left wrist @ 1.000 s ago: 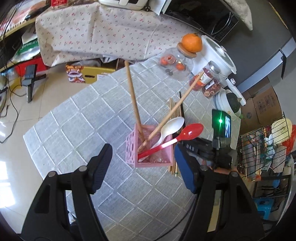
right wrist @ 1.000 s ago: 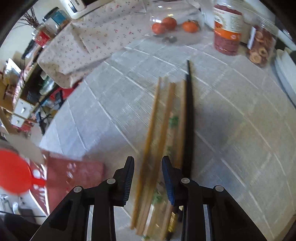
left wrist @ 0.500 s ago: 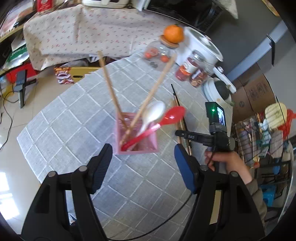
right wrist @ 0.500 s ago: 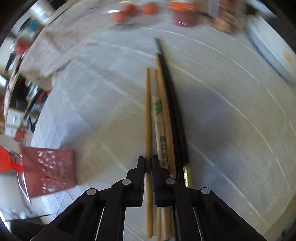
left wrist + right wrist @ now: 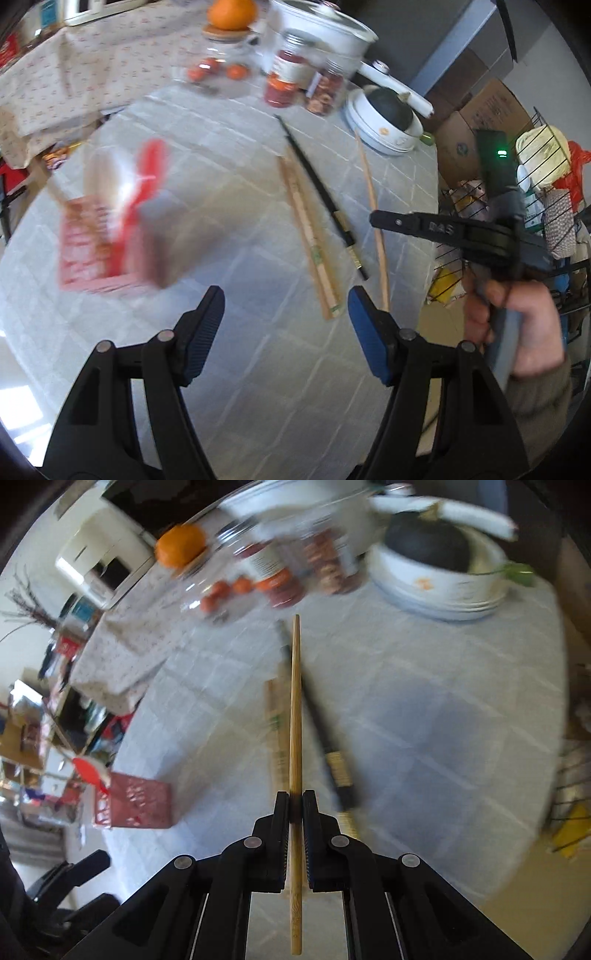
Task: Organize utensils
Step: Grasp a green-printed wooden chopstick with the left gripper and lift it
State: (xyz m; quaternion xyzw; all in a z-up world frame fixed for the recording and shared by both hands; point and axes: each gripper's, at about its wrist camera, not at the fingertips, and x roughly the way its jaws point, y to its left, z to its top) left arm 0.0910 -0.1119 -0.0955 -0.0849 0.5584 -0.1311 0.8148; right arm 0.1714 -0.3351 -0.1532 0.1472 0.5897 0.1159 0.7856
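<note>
My right gripper is shut on one wooden chopstick, which hangs a little above the table and points away from me. Below it, a wooden chopstick pair and black chopsticks lie on the cloth. The left wrist view shows the same held chopstick in the right gripper, beside the wooden pair and the black ones. A pink basket holding a red spoon stands at the left, blurred. My left gripper hangs open and empty over the cloth near the chopsticks' near ends.
At the table's far side stand a glass jar topped by an orange, two red-filled jars, a white cooker and stacked white bowls. A cardboard box and a wire rack sit beyond the right edge.
The right gripper closed on a wooden chopstick and lifted it off the pile. The left gripper swung right, so the basket slid from centre to the left of its view.
</note>
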